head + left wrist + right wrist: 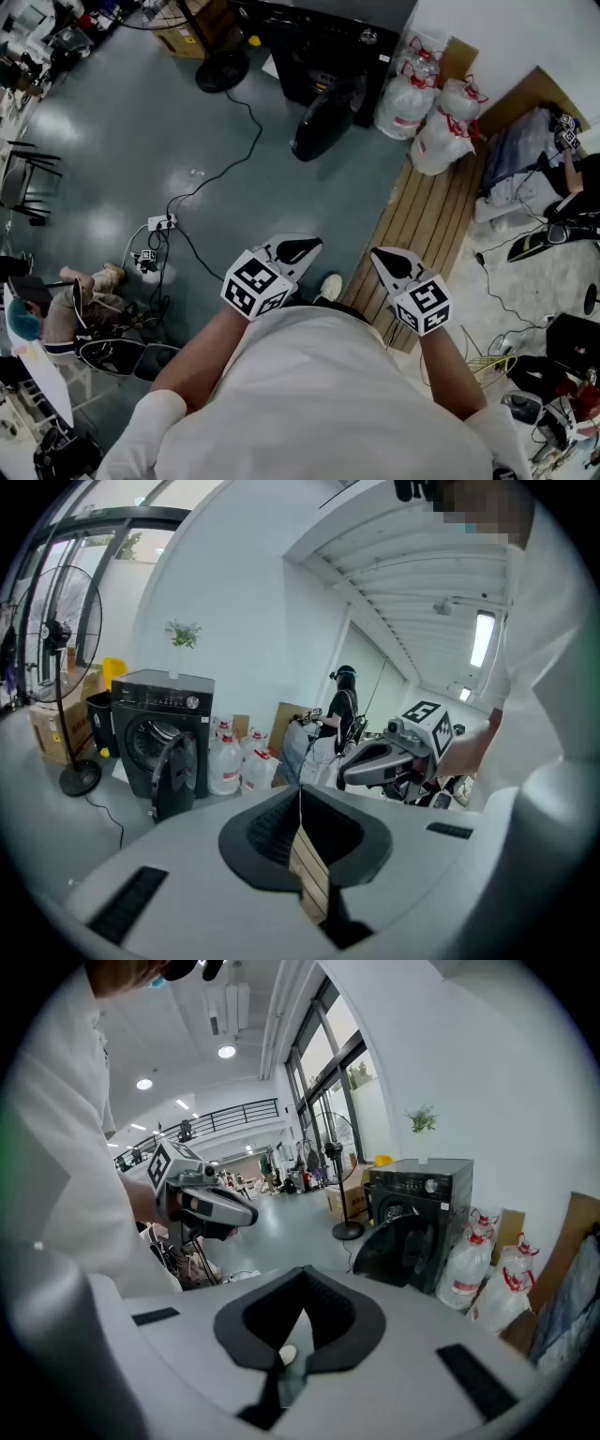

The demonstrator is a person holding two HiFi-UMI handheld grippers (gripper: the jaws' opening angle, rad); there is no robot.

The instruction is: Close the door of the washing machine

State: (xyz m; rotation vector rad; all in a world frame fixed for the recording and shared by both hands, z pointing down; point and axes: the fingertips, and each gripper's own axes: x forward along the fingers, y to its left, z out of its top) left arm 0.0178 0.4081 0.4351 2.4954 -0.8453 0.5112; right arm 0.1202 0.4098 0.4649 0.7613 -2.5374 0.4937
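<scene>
The black washing machine [323, 42] stands across the floor at the top of the head view, its round dark door [323, 122] swung open toward me. The left gripper view shows the machine [159, 724] with the door [176, 772] ajar, and so does the right gripper view, machine [427, 1199] and door [394, 1249]. Both grippers hang in front of my chest, far from the machine. My left gripper [298, 249] [300, 803] is shut and empty. My right gripper [392, 262] [303, 1283] also looks shut, with nothing held.
Tied clear water jugs [422, 108] stand right of the machine. A wooden slatted platform [427, 220] lies below my right gripper. A fan base [222, 70], a black cable and a power strip [161, 223] lie on the grey floor. A seated person [66, 314] is at the left.
</scene>
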